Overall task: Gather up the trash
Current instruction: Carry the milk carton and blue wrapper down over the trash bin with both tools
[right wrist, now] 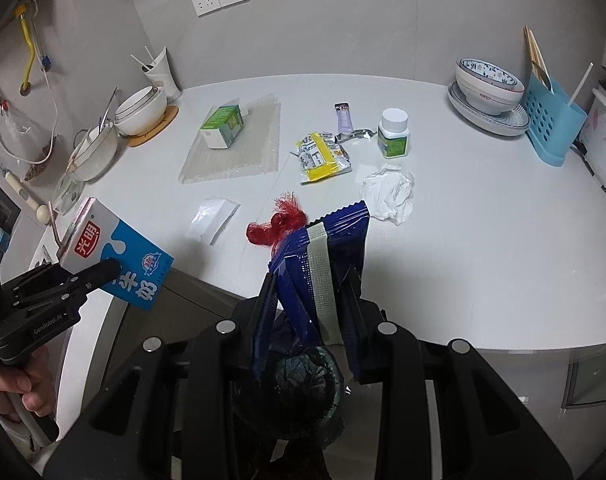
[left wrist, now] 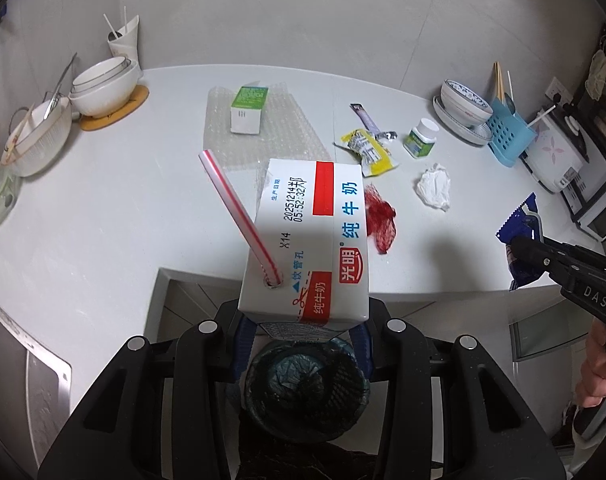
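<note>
Left wrist view: my left gripper (left wrist: 303, 320) has its jaws pinching the milk carton (left wrist: 307, 240) low on its sides, straw (left wrist: 239, 216) up, over the bin (left wrist: 303, 384) off the worktop's front edge. It looks light and crushable, so I'd judge gentle pressure enough. My right gripper (right wrist: 309, 304) pinches the limp, slippery blue wrapper (right wrist: 323, 264) mid-body, above the bin too.
</note>
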Tool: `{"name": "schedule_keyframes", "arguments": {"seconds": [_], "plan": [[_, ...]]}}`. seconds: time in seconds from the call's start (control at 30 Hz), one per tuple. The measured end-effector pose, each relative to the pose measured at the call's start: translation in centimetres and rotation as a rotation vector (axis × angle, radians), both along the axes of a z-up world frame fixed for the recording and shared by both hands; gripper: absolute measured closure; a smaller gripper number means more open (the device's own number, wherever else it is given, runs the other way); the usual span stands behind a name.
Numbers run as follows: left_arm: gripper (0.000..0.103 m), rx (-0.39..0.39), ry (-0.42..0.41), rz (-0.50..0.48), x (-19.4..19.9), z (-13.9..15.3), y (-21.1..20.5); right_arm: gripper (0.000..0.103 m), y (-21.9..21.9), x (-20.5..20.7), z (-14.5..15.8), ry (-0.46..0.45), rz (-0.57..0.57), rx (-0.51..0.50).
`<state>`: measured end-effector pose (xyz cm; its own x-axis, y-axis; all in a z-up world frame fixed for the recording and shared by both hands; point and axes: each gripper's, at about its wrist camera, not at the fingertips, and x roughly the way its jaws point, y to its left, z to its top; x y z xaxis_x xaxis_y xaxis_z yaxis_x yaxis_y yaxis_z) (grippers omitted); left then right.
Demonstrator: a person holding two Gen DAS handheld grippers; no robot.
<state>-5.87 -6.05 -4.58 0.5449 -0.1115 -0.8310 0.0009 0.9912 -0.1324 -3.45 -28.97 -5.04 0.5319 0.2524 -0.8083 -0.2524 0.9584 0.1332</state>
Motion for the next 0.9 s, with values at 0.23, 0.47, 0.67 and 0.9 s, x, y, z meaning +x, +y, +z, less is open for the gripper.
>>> {"name": "schedule_keyframes", "arguments": {"seconds": [0.23, 0.47, 0.67, 0.9], "plan": [[0.064, -0.004, 0.024, -0.001, -1.8, -1.5, -0.8, 0.074, 0.0, -1.6, -1.6, 0.03, 0.018, -0.002], [0.064, 0.003, 0.043, -0.003, -3.0, -3.0, -1.3, 0.074, 0.0, -3.1, -3.5, 0.065, 0.042, -0.014], [0.064, 0.006, 0.063, -0.002, -4.0, -4.4, -1.6, 0.074, -0.1, -4.0, -5.3, 0.1, 0.058, -0.025], [0.064, 0.002, 0.091, 0.001, -4.5, -5.9, -2.0, 0.074, -0.2, -4.8, -7.2, 0.132, 0.055, -0.027]]}}
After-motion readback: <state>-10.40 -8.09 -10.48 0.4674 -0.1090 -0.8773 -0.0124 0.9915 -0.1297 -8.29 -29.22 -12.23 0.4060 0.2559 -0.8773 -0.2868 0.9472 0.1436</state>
